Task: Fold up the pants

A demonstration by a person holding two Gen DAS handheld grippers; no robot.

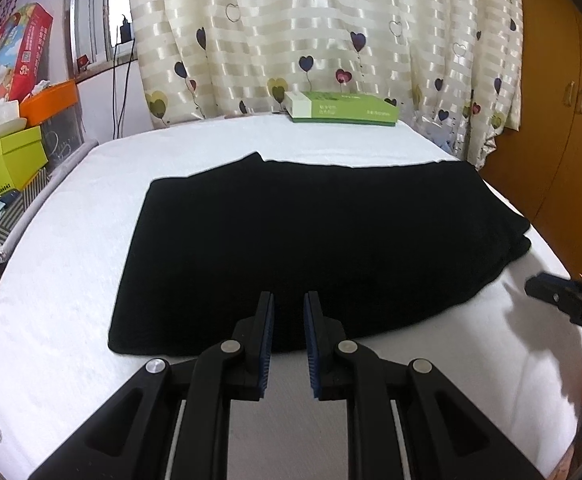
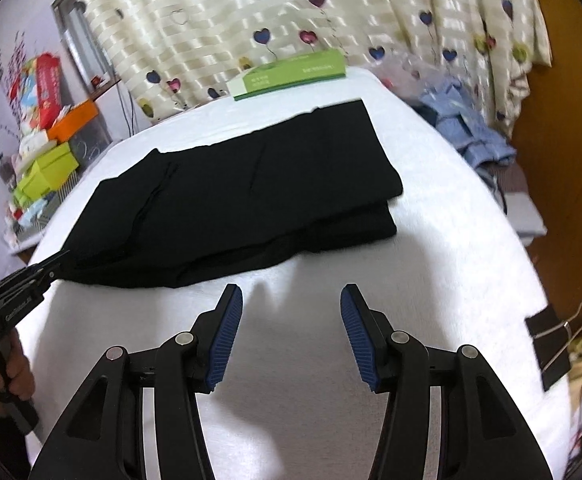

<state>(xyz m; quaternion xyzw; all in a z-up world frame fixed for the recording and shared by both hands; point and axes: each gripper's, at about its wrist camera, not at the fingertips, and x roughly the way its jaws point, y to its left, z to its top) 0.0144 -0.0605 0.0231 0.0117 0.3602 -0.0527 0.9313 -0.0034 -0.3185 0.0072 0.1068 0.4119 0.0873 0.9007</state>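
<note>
White bedding [image 1: 71, 240] fills both frames; mid-frame the black pants [image 1: 311, 240] lie folded into a layered rectangle, likely near finished. Left gripper [image 1: 289, 308] hovers narrowly parted, empty; right gripper [image 2: 291, 300] spread wide, empty.

- Folded black pants [image 1: 319, 240]: matt knit cloth.
- White table cover [image 1: 63, 264]: soft, nappy cloth.
- Black gripper fingers [image 2: 227, 336]: matt plastic, ribbed blue rubber pads, bright metal pins.
- Cream heart-print curtain [image 1: 291, 32]: satin-striped sheen.
- Green flat box [image 1: 343, 109]: smooth card.
</note>
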